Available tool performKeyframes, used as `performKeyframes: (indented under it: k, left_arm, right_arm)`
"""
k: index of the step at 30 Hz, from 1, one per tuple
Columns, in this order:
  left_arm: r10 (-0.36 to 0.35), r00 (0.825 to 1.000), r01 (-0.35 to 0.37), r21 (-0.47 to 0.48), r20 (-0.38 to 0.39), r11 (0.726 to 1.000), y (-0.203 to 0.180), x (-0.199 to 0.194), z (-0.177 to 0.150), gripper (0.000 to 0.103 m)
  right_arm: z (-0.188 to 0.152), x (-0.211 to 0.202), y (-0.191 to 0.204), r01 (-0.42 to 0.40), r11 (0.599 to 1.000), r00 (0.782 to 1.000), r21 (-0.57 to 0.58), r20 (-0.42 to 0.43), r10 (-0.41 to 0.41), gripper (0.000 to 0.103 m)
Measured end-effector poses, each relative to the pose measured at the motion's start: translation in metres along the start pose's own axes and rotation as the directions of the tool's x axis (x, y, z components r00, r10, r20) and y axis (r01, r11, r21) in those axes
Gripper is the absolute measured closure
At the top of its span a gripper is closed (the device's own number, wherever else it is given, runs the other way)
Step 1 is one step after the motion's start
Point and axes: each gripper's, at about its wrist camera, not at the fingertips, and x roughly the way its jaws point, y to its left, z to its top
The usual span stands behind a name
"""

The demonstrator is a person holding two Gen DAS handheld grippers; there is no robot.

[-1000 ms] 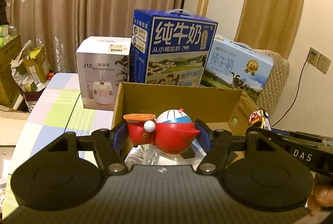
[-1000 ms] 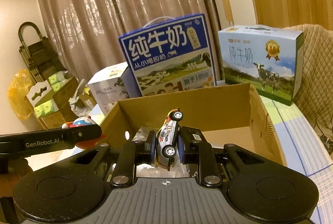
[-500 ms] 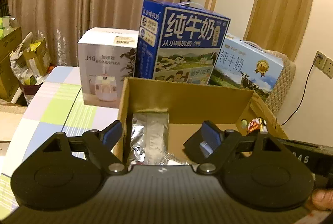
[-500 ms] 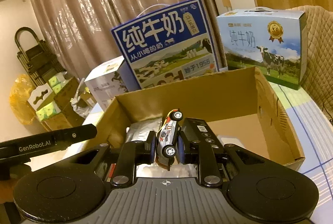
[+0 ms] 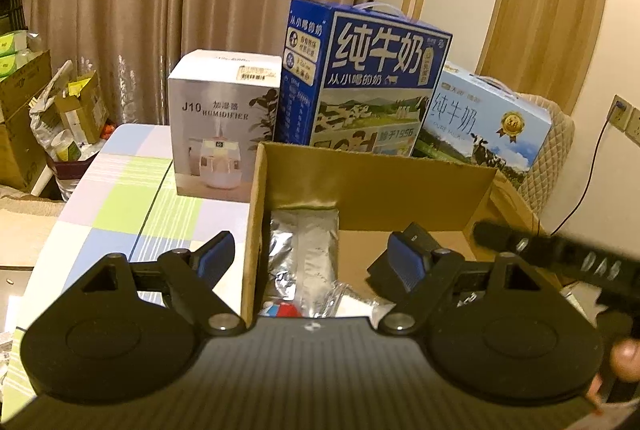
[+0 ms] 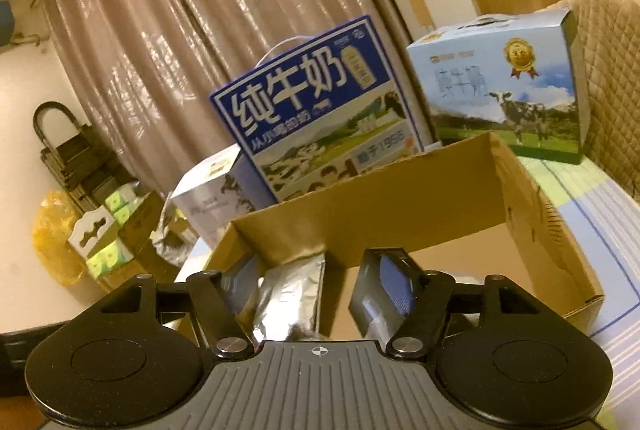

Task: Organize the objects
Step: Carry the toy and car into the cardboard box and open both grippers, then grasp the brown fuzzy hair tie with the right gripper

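Observation:
My left gripper (image 5: 312, 254) is open and holds nothing. It straddles the left wall of the open cardboard box (image 5: 376, 190). A bit of the red, white and blue round toy (image 5: 280, 310) shows low inside the box, under the gripper, beside a silver foil pouch (image 5: 304, 250). In the right wrist view, my right gripper (image 6: 312, 270) hangs over the cardboard box (image 6: 380, 214). Its jaws are opening with nothing between them. The small toy car is not in view. The foil pouch (image 6: 292, 290) lies below its fingers.
Behind the cardboard box stand a dark blue milk carton (image 5: 360, 86), a light blue milk carton (image 5: 488, 126) and a white humidifier box (image 5: 224, 126). The checked tablecloth (image 5: 120, 198) stretches to the left. The right tool's black bar (image 5: 560, 254) crosses the box's right side. Clutter lies beyond the table at far left.
The left gripper opened and the red and blue toy dropped into the box. The right gripper then opened; the toy car it pinched is gone from view. The right view tilted.

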Motion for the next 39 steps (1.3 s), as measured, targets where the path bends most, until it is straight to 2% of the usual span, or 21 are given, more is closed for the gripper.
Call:
performKeyframes:
  k: [18, 30, 35, 39]
  left_arm:
    - [0.007, 1.0, -0.004, 0.081, -0.027, 0.997, -0.014, -0.007, -0.015, 0.02]
    - [-0.002, 1.0, 0.006, 0.159, -0.026, 0.987, -0.033, -0.031, -0.03, 0.019]
    - [-0.013, 0.999, 0.019, 0.158, -0.042, 0.987, -0.037, -0.044, -0.044, 0.019]
    - [-0.007, 0.998, 0.016, 0.169, -0.054, 0.985, -0.042, -0.052, -0.06, 0.015]
  right_arm:
    - [-0.003, -0.041, -0.018, 0.072, 0.995, 0.994, -0.065, 0.081, -0.067, 0.039]
    - [-0.024, -0.089, -0.059, 0.151, 0.988, 0.988, -0.042, 0.042, -0.149, 0.039]
    - [-0.03, -0.107, -0.076, 0.187, 0.981, 0.982, -0.061, 0.029, -0.185, 0.039]
    - [-0.037, -0.106, -0.09, 0.203, 0.976, 0.978, -0.081, -0.031, -0.206, 0.039]
